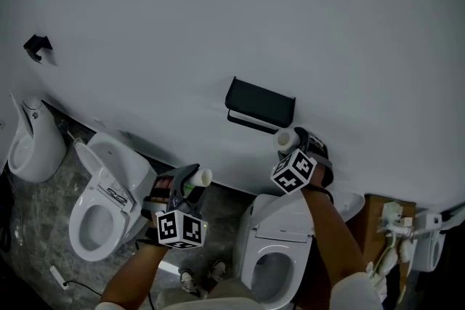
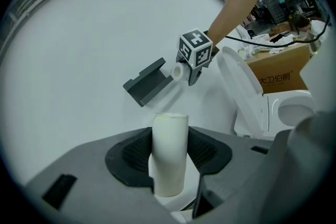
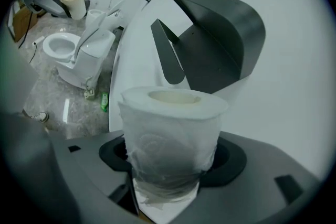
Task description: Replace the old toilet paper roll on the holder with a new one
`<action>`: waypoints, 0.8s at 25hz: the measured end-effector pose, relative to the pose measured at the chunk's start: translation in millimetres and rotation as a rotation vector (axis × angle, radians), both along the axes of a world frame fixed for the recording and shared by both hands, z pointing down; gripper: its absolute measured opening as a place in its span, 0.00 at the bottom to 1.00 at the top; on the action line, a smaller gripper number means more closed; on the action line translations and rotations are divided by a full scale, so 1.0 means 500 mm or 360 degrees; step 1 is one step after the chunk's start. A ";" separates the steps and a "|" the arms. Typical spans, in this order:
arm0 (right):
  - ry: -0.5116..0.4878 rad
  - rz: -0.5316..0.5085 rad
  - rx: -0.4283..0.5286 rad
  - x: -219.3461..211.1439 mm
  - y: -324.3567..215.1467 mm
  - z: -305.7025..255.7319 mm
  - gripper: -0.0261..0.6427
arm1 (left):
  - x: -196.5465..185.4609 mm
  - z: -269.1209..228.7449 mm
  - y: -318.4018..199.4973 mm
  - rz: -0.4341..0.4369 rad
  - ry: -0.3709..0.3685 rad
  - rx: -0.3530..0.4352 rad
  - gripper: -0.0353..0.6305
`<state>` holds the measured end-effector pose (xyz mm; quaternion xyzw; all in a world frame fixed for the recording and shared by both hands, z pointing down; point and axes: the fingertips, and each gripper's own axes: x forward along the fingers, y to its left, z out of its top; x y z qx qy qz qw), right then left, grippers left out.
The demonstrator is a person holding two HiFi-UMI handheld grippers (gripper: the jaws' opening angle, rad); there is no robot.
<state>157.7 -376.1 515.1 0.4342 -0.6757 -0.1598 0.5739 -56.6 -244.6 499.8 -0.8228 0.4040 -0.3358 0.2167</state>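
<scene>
A white wall (image 1: pixel 218 11) stands over toilets (image 1: pixel 102 207). The left gripper (image 1: pixel 187 184) pinches the old bare tube (image 2: pixel 169 152), so that part is done. The right gripper (image 1: pixel 299 145) squeezes the new roll (image 3: pixel 170 139). The holder (image 3: pixel 220 44) is near, at one o'clock, with no roll on it yet. Only the right gripper view shows its lid up.

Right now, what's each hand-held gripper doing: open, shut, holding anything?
Left hand-held gripper: shut on the empty cardboard tube.
Right hand-held gripper: shut on the new toilet paper roll.
</scene>
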 end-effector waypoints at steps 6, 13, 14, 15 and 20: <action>0.0134 -0.0005 0.0024 -0.005 -0.020 0.001 0.50 | -0.002 0.002 0.005 -0.0018 0.0014 -0.0002 0.32; 0.0306 -0.0074 0.0041 -0.024 -0.031 0.001 0.50 | -0.017 0.012 0.013 -0.0043 0.0023 -0.0018 0.32; 0.0329 -0.0090 0.0046 -0.029 -0.032 0.001 0.50 | -0.019 0.012 0.014 -0.0047 0.0023 -0.0018 0.32; 0.0346 -0.0101 0.0051 -0.033 -0.032 0.000 0.50 | -0.022 0.012 0.015 -0.0051 0.0024 -0.0018 0.32; 0.0400 -0.0130 0.0102 -0.053 -0.032 -0.010 0.50 | -0.039 0.013 0.020 -0.0070 0.0030 -0.0017 0.32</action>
